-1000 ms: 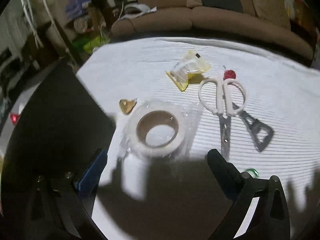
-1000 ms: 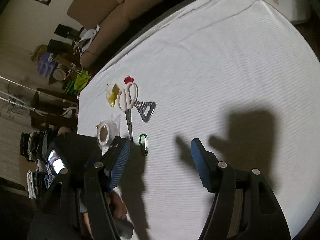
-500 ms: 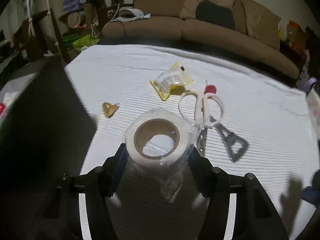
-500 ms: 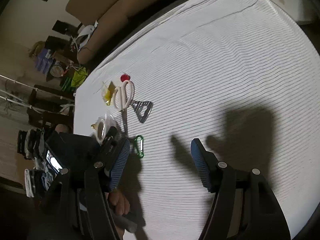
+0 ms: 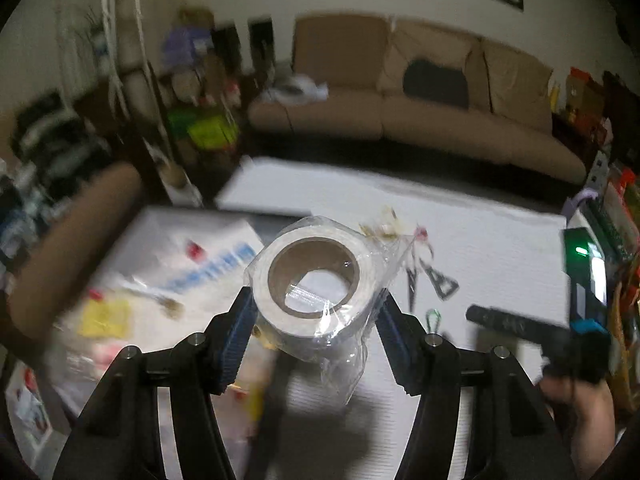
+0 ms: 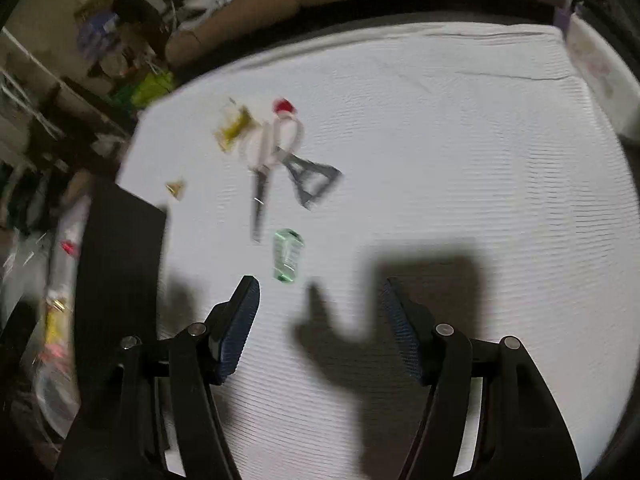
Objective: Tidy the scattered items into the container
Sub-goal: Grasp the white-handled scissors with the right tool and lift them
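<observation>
My left gripper (image 5: 316, 294) is shut on a white tape roll (image 5: 288, 322) in clear plastic wrap, held in the air over the near edge of the dark container (image 6: 120, 280) at the left. My right gripper (image 6: 320, 284) hangs open over the white cloth with nothing between its fingers. A green carabiner (image 6: 287, 256) lies just beyond its left finger. Farther off lie white-handled scissors (image 6: 262, 160), a grey bottle opener (image 6: 312, 180), a yellow packet (image 6: 234, 126), a small red thing (image 6: 284, 106) and a small amber wrapper (image 6: 176, 189).
The container holds printed paper (image 5: 208, 268) and several small blurred items. A brown sofa (image 5: 400, 120) stands behind the table and clutter lies on the floor at the left. A white bin (image 6: 596, 64) sits past the table's right end. Both views are motion-blurred.
The left gripper closed on the tape roll, lifted it off the cloth and carried it up and left over the container. The right gripper rolled and shifted closer to the carabiner.
</observation>
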The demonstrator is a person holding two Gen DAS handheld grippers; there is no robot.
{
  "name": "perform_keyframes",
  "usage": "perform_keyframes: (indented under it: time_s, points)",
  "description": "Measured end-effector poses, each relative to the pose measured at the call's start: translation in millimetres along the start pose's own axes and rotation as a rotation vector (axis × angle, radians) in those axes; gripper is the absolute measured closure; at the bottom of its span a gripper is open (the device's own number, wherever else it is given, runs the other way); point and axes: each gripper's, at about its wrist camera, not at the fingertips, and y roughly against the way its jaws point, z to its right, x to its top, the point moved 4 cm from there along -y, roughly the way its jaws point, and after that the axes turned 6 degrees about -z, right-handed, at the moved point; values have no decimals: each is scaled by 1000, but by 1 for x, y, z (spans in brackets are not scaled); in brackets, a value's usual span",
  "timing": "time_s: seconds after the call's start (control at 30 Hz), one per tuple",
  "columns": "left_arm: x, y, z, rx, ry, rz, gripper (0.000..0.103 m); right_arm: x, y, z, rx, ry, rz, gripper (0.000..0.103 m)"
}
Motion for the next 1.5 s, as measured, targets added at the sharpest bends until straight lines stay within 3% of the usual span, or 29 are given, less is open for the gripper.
perform_keyframes:
  time_s: [0.07,0.17,0.2,0.27,0.37,0.43,0.57,0.6,0.7,0.73,0.77,0.83,0.87,0.9,0.93,1.2,1.27,1.33,1.37,1.4,1.5]
  points:
    - [5,15,-13,20,4,26,41,17,-3,-3,12,9,-3,41]
    - [8,21,-32,-6,64,38,41,45,-8,-10,-58,68,-2,41]
    - [8,19,-36,-9,80,39,41,50,-11,-14,-76,78,-3,36]
    - [9,10,-43,20,80,24,41,61,-24,-26,-114,103,-30,33]
    - [11,-4,-48,78,70,-1,41,76,-46,-45,-97,133,-34,30]
    - [11,-8,-52,59,84,-10,41,90,-68,-52,-82,89,-65,24]
    - [11,-9,-54,32,77,-10,41,107,-115,-64,-206,122,-133,24]
    - [10,-9,-54,41,68,-10,41,108,-123,-66,-229,128,-139,19]
    - [8,-8,-51,58,50,-6,41,107,-129,-75,-271,169,-109,19]
    - [8,-7,-52,52,50,-5,41,105,-129,-76,-287,179,-98,21]
    - [8,-6,-53,44,53,-3,41,103,-126,-75,-310,187,-81,34]
    - [9,-4,-56,38,62,3,41,98,-120,-73,-294,184,-72,39]
    - [9,-3,-57,37,68,4,41,95,-113,-72,-279,189,-58,56]
    - [9,-3,-58,39,74,4,41,92,-105,-71,-272,198,-45,91]
    - [8,-4,-59,39,79,3,41,90,-99,-70,-277,204,-51,99]
    - [0,0,-61,48,74,-6,41,78,-56,-58,-166,209,-64,102]
    - [0,3,-63,37,87,-5,41,81,-52,-59,-190,223,-39,97]
    - [0,4,-64,30,91,-2,41,88,-54,-64,-224,239,-13,66]
    - [1,4,-64,30,88,-1,41,90,-58,-65,-252,252,-10,32]
    - [1,4,-64,32,86,1,41,96,-67,-72,-278,275,-8,25]
    - [3,0,-64,37,87,-2,41,102,-88,-81,-313,313,-31,26]
